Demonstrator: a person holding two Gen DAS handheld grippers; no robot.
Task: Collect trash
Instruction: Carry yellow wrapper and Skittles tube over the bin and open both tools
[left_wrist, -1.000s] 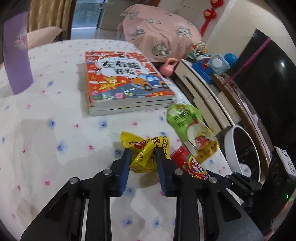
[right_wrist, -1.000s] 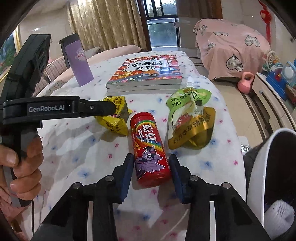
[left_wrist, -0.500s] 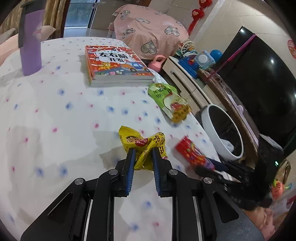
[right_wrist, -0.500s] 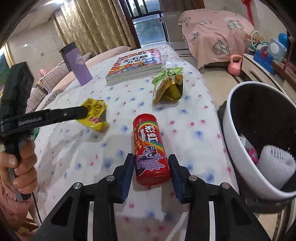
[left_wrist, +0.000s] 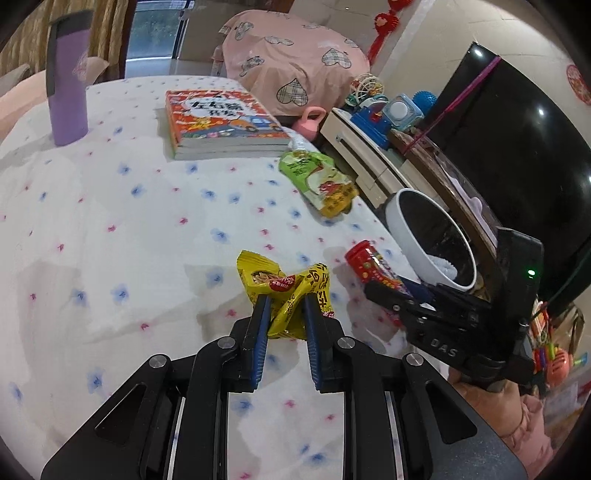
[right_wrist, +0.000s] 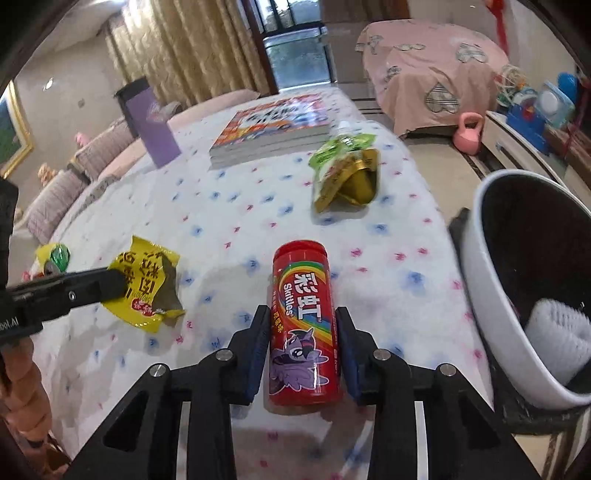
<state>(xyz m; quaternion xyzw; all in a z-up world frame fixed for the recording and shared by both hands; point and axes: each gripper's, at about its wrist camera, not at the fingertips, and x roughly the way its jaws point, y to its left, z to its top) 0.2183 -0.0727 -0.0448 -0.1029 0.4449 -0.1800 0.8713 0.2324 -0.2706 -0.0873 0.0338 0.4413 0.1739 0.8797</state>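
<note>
A crumpled yellow snack wrapper (left_wrist: 280, 280) is pinched in my left gripper (left_wrist: 286, 301), just above the flowered white tablecloth; the right wrist view shows the wrapper (right_wrist: 147, 280) hanging from that gripper at the left. My right gripper (right_wrist: 303, 312) has a red Skittles can (right_wrist: 303, 350) between its blue pads. Its jaws are closing on the can, and the pads touch both sides. In the left wrist view the can (left_wrist: 371, 264) sticks up from the right gripper (left_wrist: 391, 291), beside the bin. A green and gold drink pouch (left_wrist: 317, 181) lies flat near the table's right edge.
A white bin with a dark inside (right_wrist: 491, 280) stands off the table's right edge, with white trash in it. A stack of books (left_wrist: 221, 122) and a purple tumbler (left_wrist: 68, 96) stand at the far end. A low cabinet with toys (left_wrist: 388, 114) runs along the right.
My left gripper shut on the yellow wrapper and drew it back from the books. My right gripper carried the red can right, toward the bin, then held still.
</note>
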